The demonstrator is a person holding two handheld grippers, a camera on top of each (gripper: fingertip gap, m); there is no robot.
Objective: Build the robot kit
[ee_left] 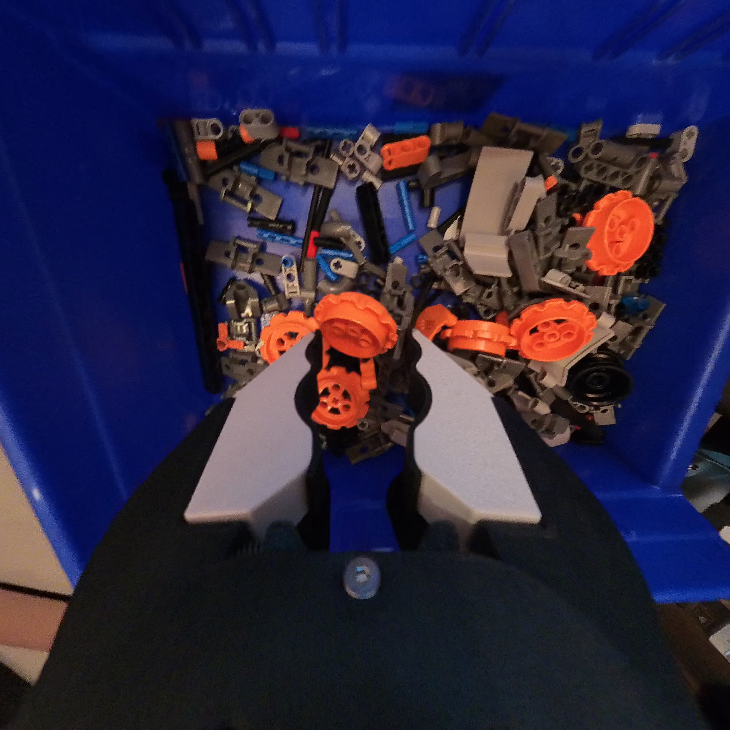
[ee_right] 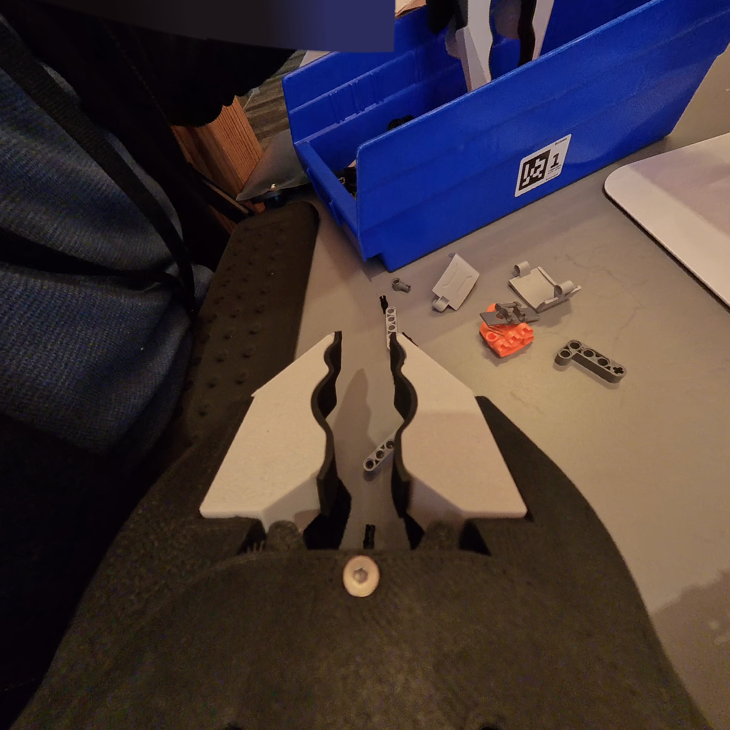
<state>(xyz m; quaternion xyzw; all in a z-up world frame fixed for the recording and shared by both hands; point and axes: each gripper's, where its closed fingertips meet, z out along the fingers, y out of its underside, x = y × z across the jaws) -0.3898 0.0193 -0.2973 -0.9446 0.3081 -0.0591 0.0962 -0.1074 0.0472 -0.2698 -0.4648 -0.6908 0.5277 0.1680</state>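
Left wrist view showed our left tongs [ee_left: 363, 343] lowered into a blue bin [ee_left: 98, 276], their jaws apart around an orange wheel assembly [ee_left: 347, 363] in a heap of grey, black and orange building pieces. We judged a clean grip would need the jaws closed squarely on that assembly, clear of the loose orange wheel [ee_left: 553, 330] nearby. The bin walls stood close on both sides, so open room lay mainly upward.

Right wrist view showed our right tongs [ee_right: 365, 339] hovering over the grey counter [ee_right: 553, 454], jaws apart and empty, a small grey beam [ee_right: 378, 454] lying beneath the gap. Scattered pieces lay ahead near the bin; a pale tray [ee_right: 679, 205] edged the right.
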